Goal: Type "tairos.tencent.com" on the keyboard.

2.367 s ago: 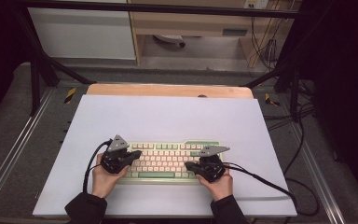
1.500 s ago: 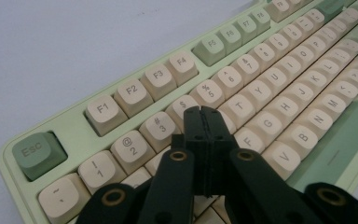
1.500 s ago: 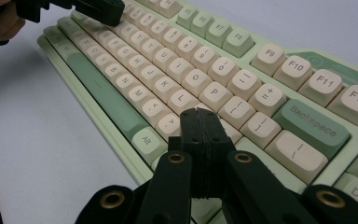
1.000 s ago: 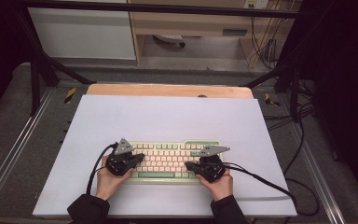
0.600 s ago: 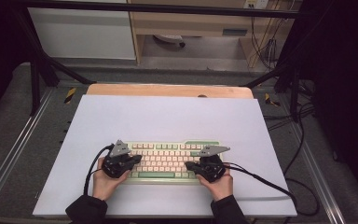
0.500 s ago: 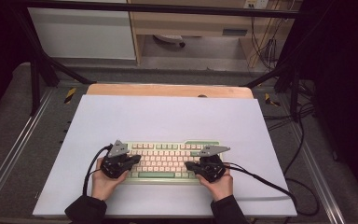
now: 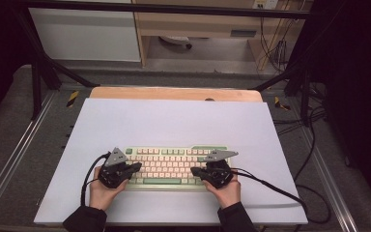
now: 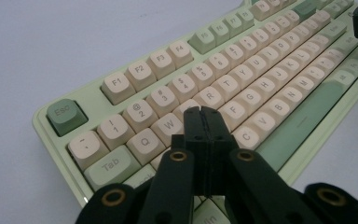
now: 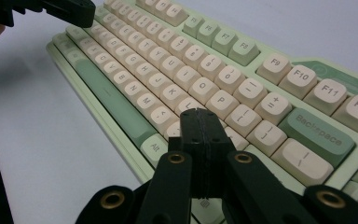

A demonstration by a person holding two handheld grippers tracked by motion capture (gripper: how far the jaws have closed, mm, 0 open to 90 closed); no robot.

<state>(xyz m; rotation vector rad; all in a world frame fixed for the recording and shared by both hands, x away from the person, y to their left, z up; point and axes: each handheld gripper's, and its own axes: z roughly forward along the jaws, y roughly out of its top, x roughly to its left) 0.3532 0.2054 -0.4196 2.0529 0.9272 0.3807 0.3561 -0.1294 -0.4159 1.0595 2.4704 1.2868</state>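
A pale green keyboard [image 7: 171,165] with cream keys lies on the white mat [image 7: 174,121] near its front edge. My left gripper [image 7: 136,167] hovers over the keyboard's left end, jaws pressed together and holding nothing. In the left gripper view its tips [image 8: 201,112] sit above the letter keys near W and R of the keyboard [image 8: 270,60]. My right gripper [image 7: 195,170] is over the right end, also shut and empty. In the right gripper view its tips [image 9: 198,114] hang over the keys just below P on the keyboard [image 9: 158,51]. I cannot tell whether either tip touches a key.
A wooden board [image 7: 174,93] borders the mat's far edge. Black cables [image 7: 280,191] trail off to the right from the right gripper. Metal frame rails [image 7: 14,154] run along both sides of the table. The mat beyond the keyboard is bare.
The left gripper has drifted slightly left and toward the table's near edge over the keyboard's left end. The right gripper has kept still.
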